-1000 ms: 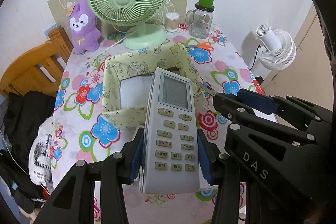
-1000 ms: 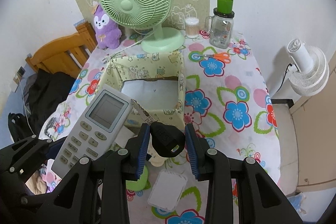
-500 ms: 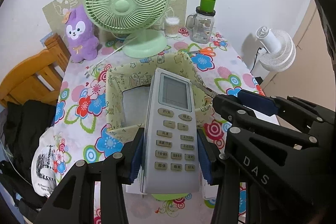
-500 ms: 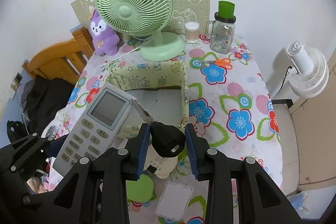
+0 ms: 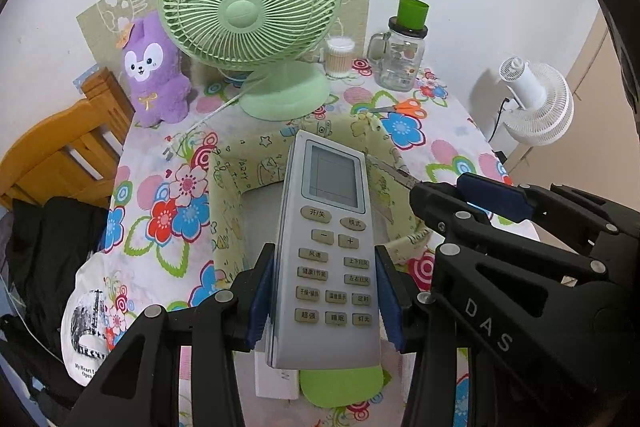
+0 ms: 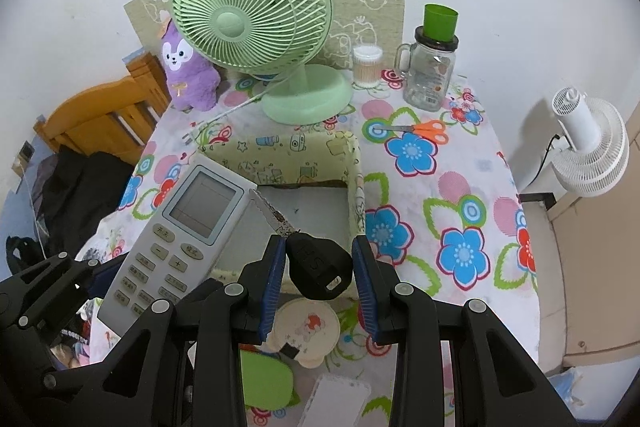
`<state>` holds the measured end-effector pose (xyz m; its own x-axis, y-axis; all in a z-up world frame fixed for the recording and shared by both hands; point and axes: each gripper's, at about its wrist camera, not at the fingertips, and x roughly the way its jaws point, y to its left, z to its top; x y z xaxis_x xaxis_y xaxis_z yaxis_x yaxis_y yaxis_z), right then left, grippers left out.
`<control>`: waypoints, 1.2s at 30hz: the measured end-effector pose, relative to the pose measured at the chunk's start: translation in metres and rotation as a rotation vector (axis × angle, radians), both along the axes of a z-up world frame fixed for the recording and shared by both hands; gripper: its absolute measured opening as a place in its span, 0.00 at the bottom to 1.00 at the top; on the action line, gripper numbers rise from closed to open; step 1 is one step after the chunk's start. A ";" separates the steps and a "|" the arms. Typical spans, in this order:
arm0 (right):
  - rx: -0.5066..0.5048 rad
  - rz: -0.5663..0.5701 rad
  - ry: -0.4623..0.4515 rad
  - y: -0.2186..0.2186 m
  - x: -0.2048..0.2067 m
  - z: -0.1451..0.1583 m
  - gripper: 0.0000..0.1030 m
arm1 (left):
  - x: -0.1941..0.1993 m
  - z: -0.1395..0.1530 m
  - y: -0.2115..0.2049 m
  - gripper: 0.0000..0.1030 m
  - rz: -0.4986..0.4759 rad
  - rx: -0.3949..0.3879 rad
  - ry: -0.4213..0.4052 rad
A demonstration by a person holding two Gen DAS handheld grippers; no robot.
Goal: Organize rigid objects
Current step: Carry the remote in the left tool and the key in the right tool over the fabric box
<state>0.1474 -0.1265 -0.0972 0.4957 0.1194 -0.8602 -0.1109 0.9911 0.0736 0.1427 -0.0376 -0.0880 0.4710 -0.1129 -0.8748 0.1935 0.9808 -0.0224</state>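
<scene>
A white air-conditioner remote (image 5: 330, 239) stands lengthwise between the blue pads of my left gripper (image 5: 324, 293), which is shut on its lower half. The remote's top reaches over the yellow-green fabric bin (image 5: 248, 163). My right gripper (image 6: 318, 277) is shut on the black head of a key (image 6: 320, 267); the key's metal blade (image 6: 272, 213) points up-left toward the remote (image 6: 188, 227). Both hover over the near side of the open bin (image 6: 280, 151), whose white floor is bare. The right gripper's blue pad (image 5: 492, 197) shows to the remote's right in the left wrist view.
Behind the bin stand a green fan (image 5: 250, 15), a purple plush (image 5: 154, 83), a swab tub (image 5: 340, 57) and a glass jar (image 5: 400, 63); orange scissors (image 6: 424, 129) lie nearby. A cream disc (image 6: 308, 327), green case (image 6: 266, 381) and white case (image 6: 338, 403) lie under the grippers. A wooden chair (image 5: 60, 151) stands left, a white fan (image 5: 536, 107) right.
Both grippers have moved forward toward the bin and the green fan, each keeping its hold. The bin and the small items on the near table have slid lower in both views.
</scene>
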 end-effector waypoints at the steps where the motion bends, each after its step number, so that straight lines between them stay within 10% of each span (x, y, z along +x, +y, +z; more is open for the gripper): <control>1: -0.001 0.001 0.002 0.001 0.001 -0.001 0.36 | 0.003 -0.001 0.001 0.46 0.002 0.000 0.002; 36: -0.048 0.005 0.092 0.029 0.075 -0.054 0.36 | 0.071 -0.058 0.033 0.46 0.086 -0.019 0.072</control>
<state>0.2219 -0.0980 -0.1515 0.4140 0.0796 -0.9068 -0.1111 0.9931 0.0364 0.2138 -0.0043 -0.1459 0.4155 -0.0922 -0.9049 0.1063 0.9930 -0.0524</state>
